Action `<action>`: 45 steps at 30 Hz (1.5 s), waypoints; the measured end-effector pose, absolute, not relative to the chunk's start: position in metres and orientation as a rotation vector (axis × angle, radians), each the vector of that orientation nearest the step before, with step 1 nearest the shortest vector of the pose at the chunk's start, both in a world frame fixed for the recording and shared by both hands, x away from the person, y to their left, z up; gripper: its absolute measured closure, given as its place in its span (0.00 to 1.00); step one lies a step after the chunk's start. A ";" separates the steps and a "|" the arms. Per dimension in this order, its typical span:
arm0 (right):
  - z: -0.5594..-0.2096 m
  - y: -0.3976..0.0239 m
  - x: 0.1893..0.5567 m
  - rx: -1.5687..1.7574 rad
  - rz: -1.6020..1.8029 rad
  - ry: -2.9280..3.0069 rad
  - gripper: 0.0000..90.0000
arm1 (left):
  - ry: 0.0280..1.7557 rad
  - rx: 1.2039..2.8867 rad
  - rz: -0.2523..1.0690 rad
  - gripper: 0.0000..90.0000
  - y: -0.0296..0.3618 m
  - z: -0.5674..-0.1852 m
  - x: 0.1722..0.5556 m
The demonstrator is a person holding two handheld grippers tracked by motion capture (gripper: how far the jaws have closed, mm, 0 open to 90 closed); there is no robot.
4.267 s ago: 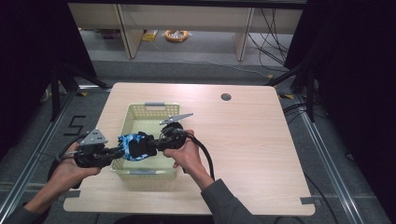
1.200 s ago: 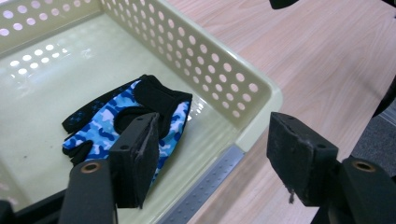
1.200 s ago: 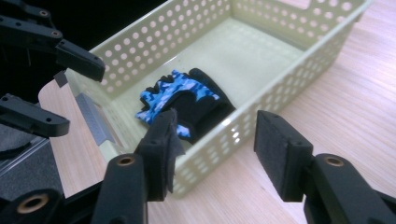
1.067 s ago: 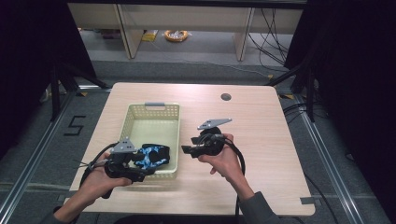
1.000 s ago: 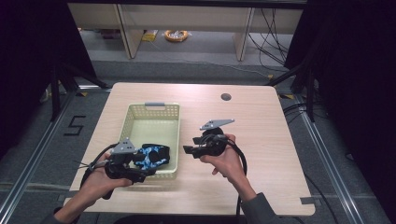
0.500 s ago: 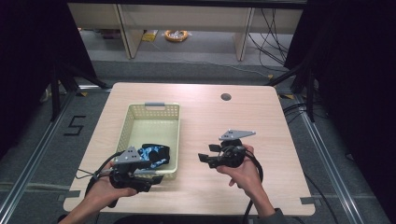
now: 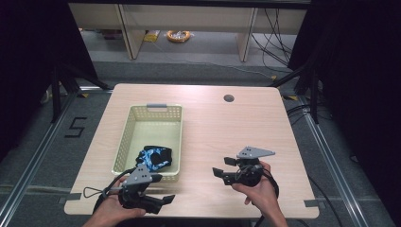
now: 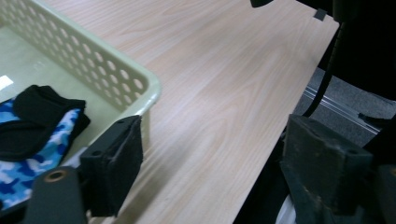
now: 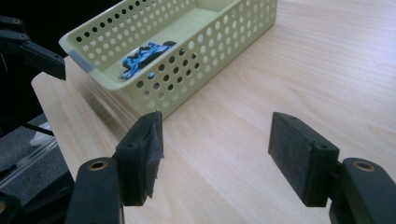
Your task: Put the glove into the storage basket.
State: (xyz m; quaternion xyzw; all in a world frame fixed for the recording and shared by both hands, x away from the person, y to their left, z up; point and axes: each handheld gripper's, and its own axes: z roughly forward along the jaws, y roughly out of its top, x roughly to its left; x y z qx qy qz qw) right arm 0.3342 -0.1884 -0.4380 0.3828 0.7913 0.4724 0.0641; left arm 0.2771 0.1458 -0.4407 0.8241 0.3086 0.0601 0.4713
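Observation:
A pale yellow perforated basket (image 7: 124, 142) stands on the left half of the wooden table. A blue-and-black camouflage glove (image 7: 153, 157) lies in its near end, free of both grippers. My left gripper (image 7: 166, 198) hovers at the table's front edge just below the basket, open and empty. Its own view shows the basket's corner (image 8: 116, 70) and the glove (image 8: 37, 126) beside its wide jaws (image 8: 215, 140). My right gripper (image 7: 221, 168) is held over the front right of the table, open and empty, pointing left. In its view (image 9: 217, 140) the basket (image 9: 219, 42) lies ahead.
A round cable hole (image 7: 229, 98) sits near the table's far edge. Bare wood (image 7: 227, 132) stretches to the right of the basket. Cables trail from both grippers over the front edge. Floor rails run along both sides.
Both grippers held the glove over the basket at first. The glove now lies in the basket, and both grippers have drawn back toward the front edge, the right one moving rightward.

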 end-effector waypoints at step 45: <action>-0.496 -0.205 0.292 1.175 1.171 2.464 0.25 | 0.753 2.200 0.258 0.22 0.156 -0.511 0.264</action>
